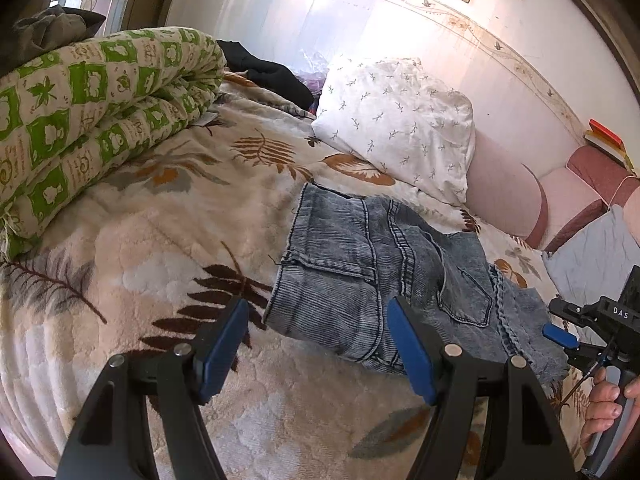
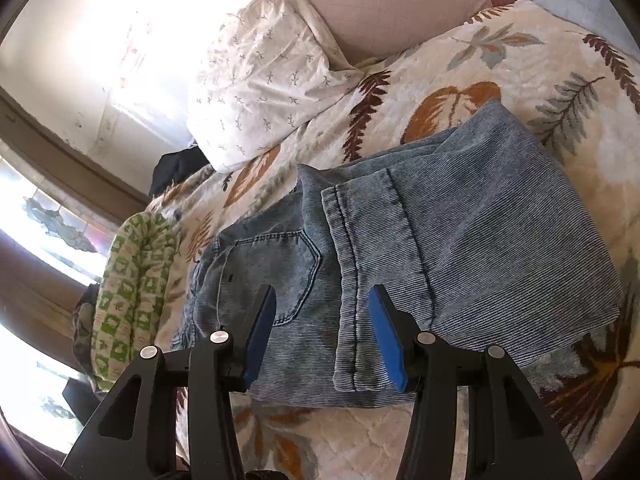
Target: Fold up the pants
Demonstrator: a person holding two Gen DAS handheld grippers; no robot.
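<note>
Ribbed denim pants (image 2: 460,248); plush blanket (image 1: 160,240)

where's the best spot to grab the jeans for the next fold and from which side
Probably the near edge of the jeans, beside the hemmed leg end lying on top. That edge sits just beyond the open right gripper, so come in low from the near side. The stacked layers there give something thick to pinch. The blanket is soft, so one pad can slide underneath.

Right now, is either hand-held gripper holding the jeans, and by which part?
Neither. The left hand-held gripper and right hand-held gripper both stand open above the folded jeans, with no cloth pinched between their pads.
</note>
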